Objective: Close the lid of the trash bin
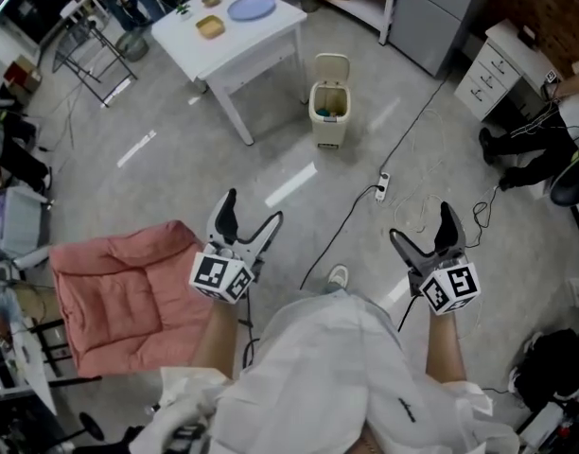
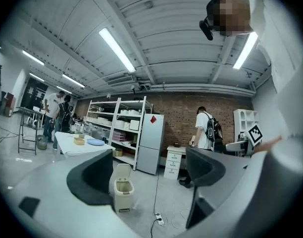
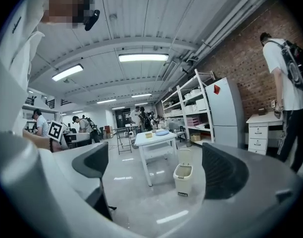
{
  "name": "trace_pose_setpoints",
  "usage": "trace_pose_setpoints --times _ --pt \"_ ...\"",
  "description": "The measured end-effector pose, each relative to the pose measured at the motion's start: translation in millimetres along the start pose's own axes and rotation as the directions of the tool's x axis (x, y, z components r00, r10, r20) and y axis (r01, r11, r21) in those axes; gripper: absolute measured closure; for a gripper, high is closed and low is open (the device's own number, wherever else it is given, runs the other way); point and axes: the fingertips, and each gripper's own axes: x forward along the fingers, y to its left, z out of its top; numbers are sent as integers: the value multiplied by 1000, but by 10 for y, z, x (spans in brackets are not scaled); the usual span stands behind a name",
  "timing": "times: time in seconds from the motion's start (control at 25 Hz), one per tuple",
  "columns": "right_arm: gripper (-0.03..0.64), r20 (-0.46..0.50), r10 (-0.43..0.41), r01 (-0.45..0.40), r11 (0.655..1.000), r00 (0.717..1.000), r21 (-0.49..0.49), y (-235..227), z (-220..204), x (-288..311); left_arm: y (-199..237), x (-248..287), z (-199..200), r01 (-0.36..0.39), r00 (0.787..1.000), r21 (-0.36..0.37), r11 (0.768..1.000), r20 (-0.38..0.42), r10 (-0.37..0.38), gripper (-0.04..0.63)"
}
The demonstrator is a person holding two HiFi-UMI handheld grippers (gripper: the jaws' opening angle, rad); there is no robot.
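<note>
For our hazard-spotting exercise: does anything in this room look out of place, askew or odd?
The bin beside the table has its lid standing open. A power strip and loose cables sprawl across the floor, a likely trip risk. Nothing looks spilled or broken.

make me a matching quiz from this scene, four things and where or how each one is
Things:
1. trash bin
2. blue plate
3. pink cushion
4. power strip

Place or state:
a. beside the left gripper, at the head view's left
b. on the white table
c. on the floor, on a black cable
d. lid standing up

Pairs: 1-d, 2-b, 3-a, 4-c
</note>
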Motion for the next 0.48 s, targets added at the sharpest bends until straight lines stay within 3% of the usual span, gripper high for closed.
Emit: trace_pose_setpoints --times 0.48 --pt "40 -22 85 -84 996 996 14 -583 116 619 172 626 64 -78 997 11 997 6 78 155"
